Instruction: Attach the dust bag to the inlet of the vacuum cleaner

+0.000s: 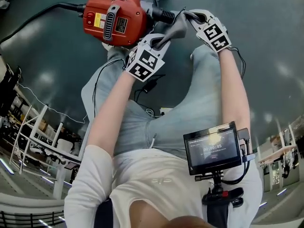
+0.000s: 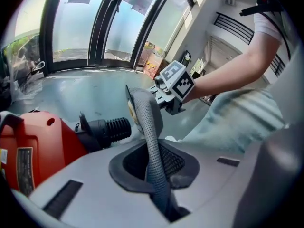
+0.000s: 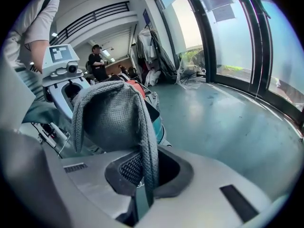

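Note:
A red vacuum cleaner point(image 1: 114, 18) lies on the floor ahead of the person's knees, its black ribbed inlet point(image 1: 164, 15) pointing right. A grey mesh dust bag point(image 1: 175, 28) hangs stretched between both grippers just beside the inlet. My left gripper point(image 1: 159, 42) is shut on the bag's lower edge, my right gripper point(image 1: 191, 16) on its upper edge. In the left gripper view a band of the dust bag point(image 2: 151, 137) runs through the left gripper point(image 2: 154, 167), with the inlet point(image 2: 111, 128) to its left. In the right gripper view the dust bag point(image 3: 111, 120) drapes from the right gripper point(image 3: 142, 175) and hides most of the vacuum.
A black power cable point(image 1: 38, 14) runs left from the vacuum. Metal shelving point(image 1: 33, 137) stands at the left. A small monitor point(image 1: 213, 148) is mounted on the person's chest. Tall windows point(image 2: 95, 27) border the floor; a person point(image 3: 97, 61) stands far behind.

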A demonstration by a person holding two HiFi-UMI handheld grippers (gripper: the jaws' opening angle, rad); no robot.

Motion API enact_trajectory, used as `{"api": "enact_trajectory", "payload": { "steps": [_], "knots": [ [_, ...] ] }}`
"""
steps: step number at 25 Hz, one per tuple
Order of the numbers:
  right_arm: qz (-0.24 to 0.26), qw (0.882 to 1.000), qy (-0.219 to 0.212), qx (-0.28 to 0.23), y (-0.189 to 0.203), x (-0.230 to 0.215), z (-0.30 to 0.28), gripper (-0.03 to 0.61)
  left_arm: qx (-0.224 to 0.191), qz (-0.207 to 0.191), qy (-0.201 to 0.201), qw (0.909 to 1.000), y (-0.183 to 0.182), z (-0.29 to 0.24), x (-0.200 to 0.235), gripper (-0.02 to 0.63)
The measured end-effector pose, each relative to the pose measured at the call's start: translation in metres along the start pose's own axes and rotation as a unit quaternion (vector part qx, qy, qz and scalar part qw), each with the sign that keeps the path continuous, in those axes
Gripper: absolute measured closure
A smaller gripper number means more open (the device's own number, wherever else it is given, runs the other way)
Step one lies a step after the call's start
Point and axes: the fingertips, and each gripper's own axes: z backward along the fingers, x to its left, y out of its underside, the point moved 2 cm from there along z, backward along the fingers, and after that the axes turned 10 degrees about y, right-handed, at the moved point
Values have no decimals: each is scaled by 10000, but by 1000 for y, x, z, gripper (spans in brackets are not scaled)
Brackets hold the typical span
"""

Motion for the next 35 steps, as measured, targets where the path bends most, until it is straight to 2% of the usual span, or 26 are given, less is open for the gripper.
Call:
{"api": "enact_trajectory", "payload": {
  "steps": [3, 5, 8, 11, 15, 16, 18, 20, 23, 25, 28, 30, 32, 33, 35],
  "knots": [
    [70, 9999, 23, -154, -3, 1, -3, 557, 204, -406, -65, 9989, -3, 3, 3, 583],
    [183, 9995, -107, -238, 8, 11, -26, 557, 319, -480, -32, 9983, 14, -5, 10, 583],
    [313, 9984, -263, -393, 18, 24, -55, 557, 366, -333, -170, 9986, 41, -13, 21, 583],
    [378, 9976, -277, -501, 12, 21, -56, 557, 311, -88, -308, 9990, 33, -13, 20, 583],
    [564, 9966, -240, -554, 3, 20, -60, 557, 533, -218, -758, 9955, 21, -10, 16, 584],
    [603, 9963, -261, -546, -2, 19, -61, 557, 561, -142, -864, 9946, 18, -5, 18, 584],
    [643, 9961, -337, -494, -18, 17, -53, 557, 464, 250, -972, 9939, 7, 9, 18, 584],
    [755, 9955, -478, -331, -30, 14, -38, 557, 241, 880, -920, 9916, -3, 22, 15, 584],
    [1218, 9908, -593, -55, -26, 10, -42, 557, -29, 1730, -802, 9816, 6, 13, 24, 584],
    [1411, 9885, -538, 82, -28, 12, -47, 557, -127, 1989, -721, 9773, 14, 7, 24, 584],
    [1687, 9845, -339, 341, -58, 15, -33, 557, -349, 2403, -500, 9688, -1, 22, 12, 584],
    [1867, 9808, -360, 429, -67, 20, -27, 557, -248, 2396, -575, 9689, -13, 34, 2, 584],
    [1718, 9817, -654, 492, -67, 25, -24, 557, -49, 2079, -811, 9748, -24, 49, -7, 584],
    [1660, 9812, -815, 554, -67, 26, -21, 557, -25, 1983, -918, 9758, -27, 56, -8, 584],
    [1797, 9767, -934, 714, -69, 27, -14, 557, -158, 2056, -1036, 9730, -27, 64, -6, 584]
  ]
}}
